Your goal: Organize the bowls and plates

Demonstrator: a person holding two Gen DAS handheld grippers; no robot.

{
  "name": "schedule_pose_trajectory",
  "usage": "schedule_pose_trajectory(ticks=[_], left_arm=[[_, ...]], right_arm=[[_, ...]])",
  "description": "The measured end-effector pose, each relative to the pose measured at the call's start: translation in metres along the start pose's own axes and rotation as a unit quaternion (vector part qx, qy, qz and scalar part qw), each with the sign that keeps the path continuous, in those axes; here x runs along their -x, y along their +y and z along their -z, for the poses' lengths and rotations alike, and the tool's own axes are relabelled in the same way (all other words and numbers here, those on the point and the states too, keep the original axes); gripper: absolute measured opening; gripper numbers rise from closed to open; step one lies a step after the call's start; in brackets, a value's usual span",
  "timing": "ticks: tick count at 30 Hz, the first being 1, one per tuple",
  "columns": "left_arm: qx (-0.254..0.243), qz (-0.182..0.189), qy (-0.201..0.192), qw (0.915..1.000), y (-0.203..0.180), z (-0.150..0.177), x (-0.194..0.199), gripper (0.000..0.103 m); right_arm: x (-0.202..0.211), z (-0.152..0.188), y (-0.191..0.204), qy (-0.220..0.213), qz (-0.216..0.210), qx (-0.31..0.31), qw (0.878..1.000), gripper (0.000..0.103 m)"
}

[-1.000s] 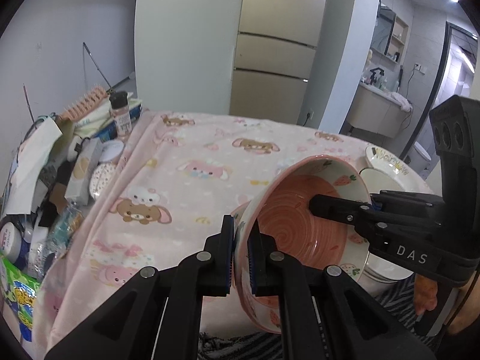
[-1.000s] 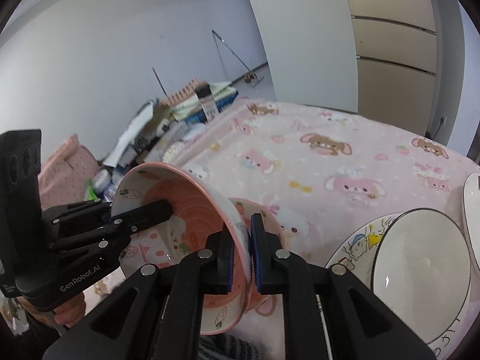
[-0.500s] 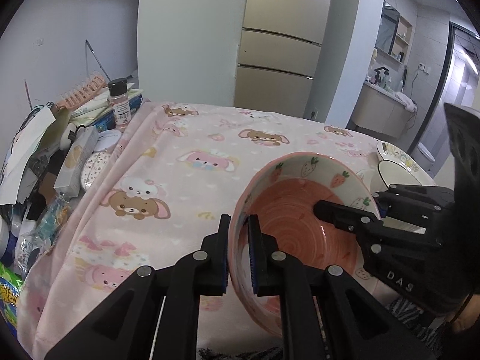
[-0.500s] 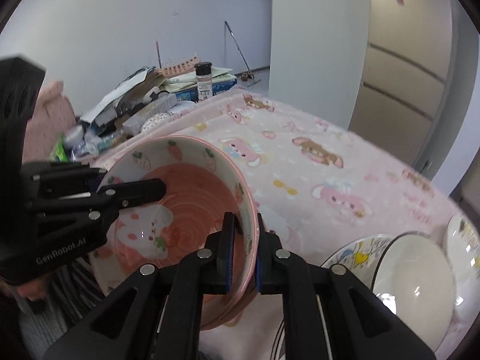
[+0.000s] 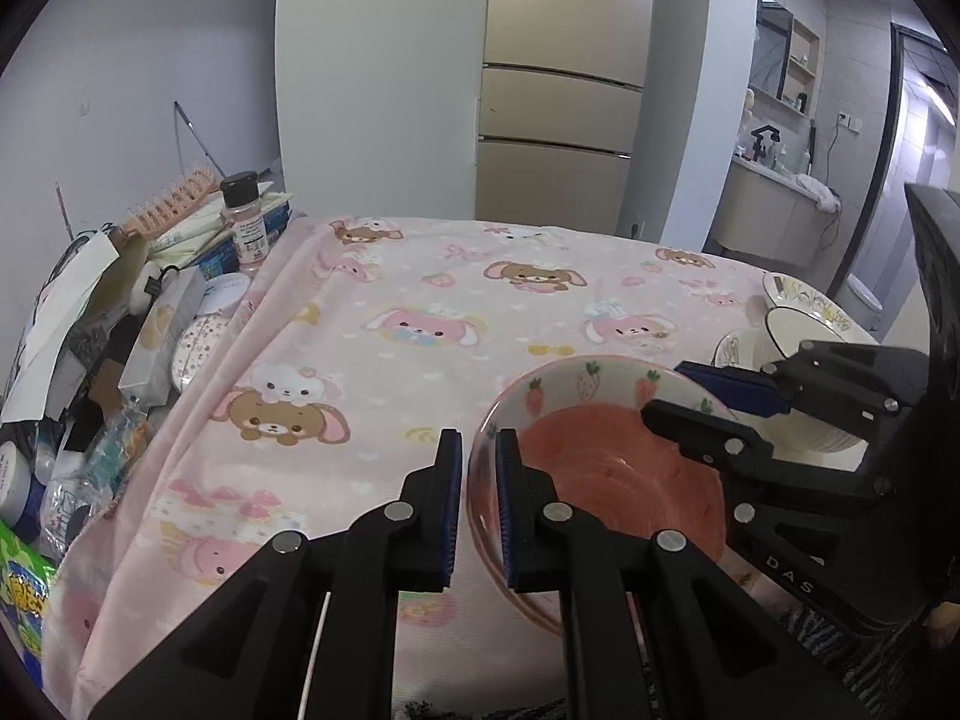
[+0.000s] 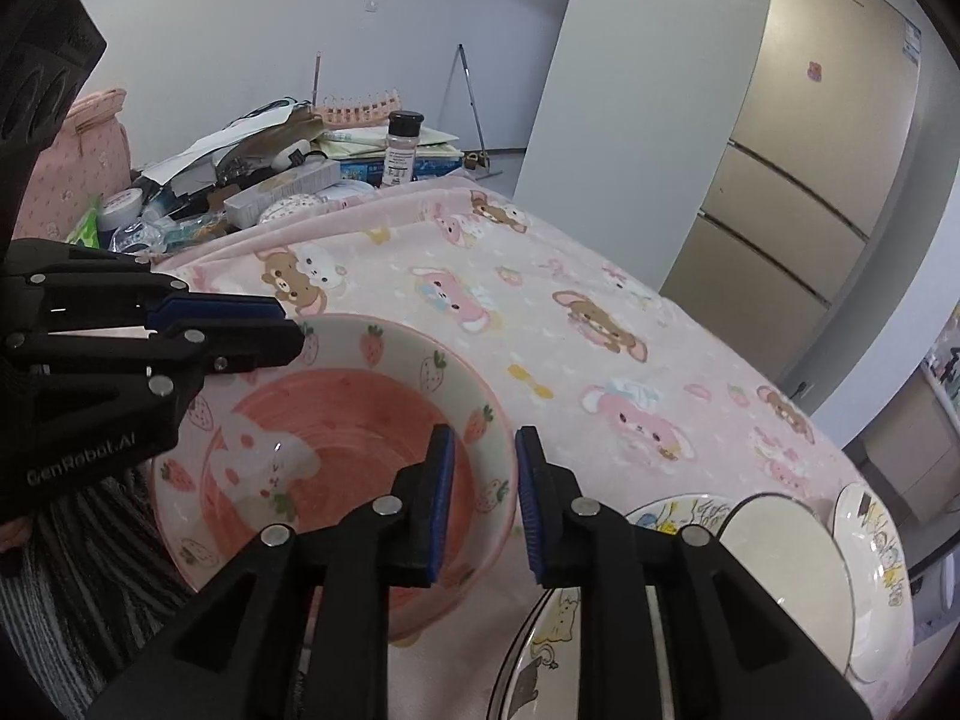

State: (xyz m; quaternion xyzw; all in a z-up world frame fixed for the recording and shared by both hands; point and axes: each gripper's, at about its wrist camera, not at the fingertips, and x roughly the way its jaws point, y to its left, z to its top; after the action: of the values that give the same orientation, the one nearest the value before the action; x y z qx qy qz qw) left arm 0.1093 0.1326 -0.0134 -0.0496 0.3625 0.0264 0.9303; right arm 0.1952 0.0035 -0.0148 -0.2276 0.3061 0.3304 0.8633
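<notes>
pink strawberry bowl (image 6: 336,450) sits upright on the pink cartoon cloth (image 6: 600,360) at the near edge. left gripper (image 5: 479,504) straddles its left rim, narrowly parted; whether the pads press cannot be told. right gripper (image 6: 479,498) straddles the right rim, jaws opening, pads clear. white bowl (image 6: 786,570) on a printed plate (image 6: 672,516) just beside. clutter pile (image 5: 120,312) lines the cloth's left edge.
</notes>
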Motion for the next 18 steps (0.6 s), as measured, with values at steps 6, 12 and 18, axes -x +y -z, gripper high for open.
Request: schedule_pose_trajectory(ticks=[6, 12, 18], left_arm=[[-0.008, -0.004, -0.01, 0.9999, -0.004, 0.0, 0.005, 0.01], [-0.029, -0.011, -0.041, 0.9987, -0.007, -0.015, 0.043, 0.011], [-0.048, 0.027, -0.13, 0.9899, -0.032, -0.043, 0.105, 0.103]], right_arm=[[0.007, 0.0, -0.004, -0.011, -0.009, -0.015, 1.0, 0.045], [0.058, -0.014, -0.003, -0.016, -0.02, 0.026, 0.999, 0.103], [0.144, -0.027, -0.031, -0.088, -0.014, -0.002, 0.996, 0.103]])
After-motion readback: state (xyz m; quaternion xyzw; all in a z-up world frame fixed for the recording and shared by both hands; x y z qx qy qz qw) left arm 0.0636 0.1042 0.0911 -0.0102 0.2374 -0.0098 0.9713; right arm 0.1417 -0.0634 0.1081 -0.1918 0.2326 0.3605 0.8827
